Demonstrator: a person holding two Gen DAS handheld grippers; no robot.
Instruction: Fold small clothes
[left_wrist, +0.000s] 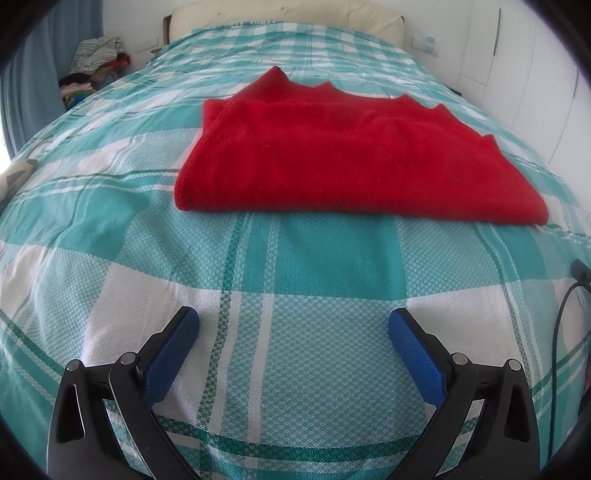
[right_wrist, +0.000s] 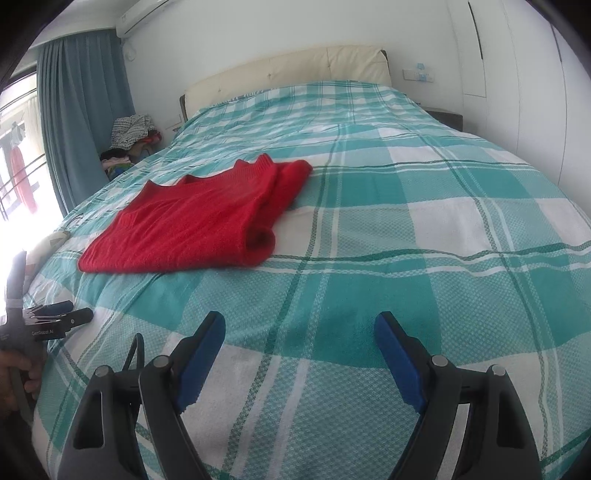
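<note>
**Folded red sweater on the bed, both grippers empty**

On the teal-and-white checked bedspread (left_wrist: 295, 266) lies a red knit sweater (left_wrist: 343, 158), folded into a flat rectangle. Its near edge is a smooth fold; the far edge shows a row of small points. From the right wrist view the sweater (right_wrist: 192, 225) sits toward the left side of the bed, with the layered fold rolled thick at its right end.

Nearer the foot of the bed, the left gripper (left_wrist: 293, 332) points down at bare bedspread, well short of the sweater. Its blue pads (left_wrist: 173, 354) stand wide apart with nothing between them. The right gripper (right_wrist: 299, 332) is likewise spread, its blue pads (right_wrist: 201, 354) empty over a white and teal check, with the sweater ahead and to its left.

At the left edge of the right wrist view, a hand (right_wrist: 22, 373) grips the handle of the other gripper. A black cable (left_wrist: 557, 332) trails down the bed's right side. Beyond the bed stand a cream padded headboard (right_wrist: 295, 70), a blue curtain (right_wrist: 81, 103), and a heap of clothes (right_wrist: 133, 136) beside the bed.
</note>
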